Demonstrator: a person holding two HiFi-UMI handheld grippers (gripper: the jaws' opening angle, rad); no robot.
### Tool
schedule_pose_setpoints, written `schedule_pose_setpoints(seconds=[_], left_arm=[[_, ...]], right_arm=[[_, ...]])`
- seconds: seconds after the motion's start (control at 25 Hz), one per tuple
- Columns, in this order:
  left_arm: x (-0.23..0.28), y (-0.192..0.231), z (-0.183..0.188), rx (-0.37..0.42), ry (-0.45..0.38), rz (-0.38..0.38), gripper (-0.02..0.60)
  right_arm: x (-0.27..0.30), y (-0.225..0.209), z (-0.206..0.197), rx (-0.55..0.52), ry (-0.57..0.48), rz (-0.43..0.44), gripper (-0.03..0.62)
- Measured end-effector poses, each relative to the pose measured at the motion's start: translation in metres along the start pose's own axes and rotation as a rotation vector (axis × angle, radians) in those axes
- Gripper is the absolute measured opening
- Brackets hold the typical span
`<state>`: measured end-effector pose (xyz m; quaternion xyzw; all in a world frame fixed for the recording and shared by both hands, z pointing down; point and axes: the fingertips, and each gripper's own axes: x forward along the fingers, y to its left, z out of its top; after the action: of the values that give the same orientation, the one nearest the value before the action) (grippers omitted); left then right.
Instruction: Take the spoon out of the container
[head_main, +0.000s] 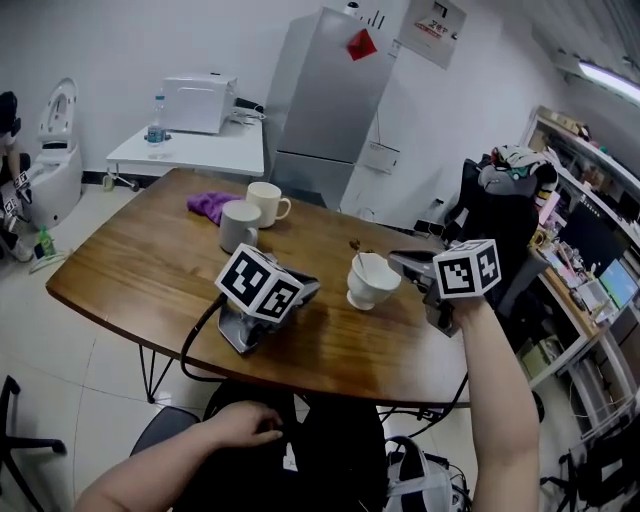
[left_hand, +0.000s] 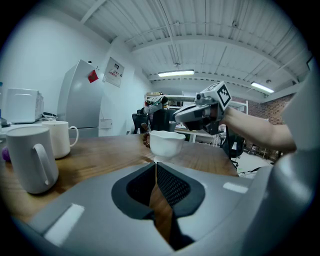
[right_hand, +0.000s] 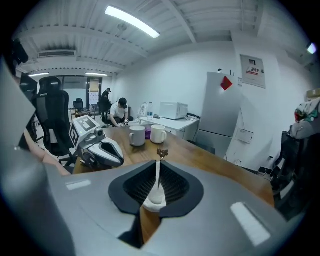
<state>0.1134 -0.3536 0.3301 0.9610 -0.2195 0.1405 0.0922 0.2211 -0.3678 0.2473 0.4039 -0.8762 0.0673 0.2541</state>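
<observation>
A white footed cup (head_main: 372, 283) stands on the wooden table (head_main: 140, 270); it also shows in the left gripper view (left_hand: 166, 144). My right gripper (head_main: 396, 262) hovers just right of the cup, pointing left, and is shut on a white spoon (right_hand: 156, 196) with a brown end. The spoon (head_main: 357, 256) reaches out over the cup's mouth. In its own view the right gripper (right_hand: 158, 172) has the spoon's bowl pinched between the pads. My left gripper (head_main: 308, 288) lies on the table left of the cup, shut and empty (left_hand: 156, 170).
Two mugs (head_main: 238, 226) (head_main: 266, 203) and a purple cloth (head_main: 210, 206) sit at the table's far side. A black office chair (head_main: 500, 220) stands right of the table. A grey fridge (head_main: 325, 100) is behind. A bare hand (head_main: 245, 425) rests below the near edge.
</observation>
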Motion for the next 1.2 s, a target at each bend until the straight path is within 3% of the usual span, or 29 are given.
schedule_pose_setpoints(seconds=[0.36, 0.52, 0.92, 1.16, 1.2], left_arm=[[0.007, -0.002, 0.004, 0.007, 0.002, -0.002, 0.012], [0.004, 0.0, 0.0, 0.004, 0.0, 0.0, 0.012], [0.004, -0.002, -0.001, 0.006, -0.002, 0.003, 0.012], [0.004, -0.003, -0.001, 0.005, -0.001, 0.002, 0.012], [0.004, -0.003, -0.001, 0.005, -0.001, 0.003, 0.012]], right_arm=[[0.046, -0.018, 0.009, -0.032, 0.153, -0.02, 0.129], [0.067, -0.014, 0.002, -0.043, 0.23, -0.003, 0.132], [0.082, -0.009, 0.003, 0.005, 0.242, 0.03, 0.225], [0.093, -0.007, -0.001, -0.018, 0.268, 0.021, 0.222], [0.092, -0.008, 0.0, -0.022, 0.262, 0.01, 0.192]])
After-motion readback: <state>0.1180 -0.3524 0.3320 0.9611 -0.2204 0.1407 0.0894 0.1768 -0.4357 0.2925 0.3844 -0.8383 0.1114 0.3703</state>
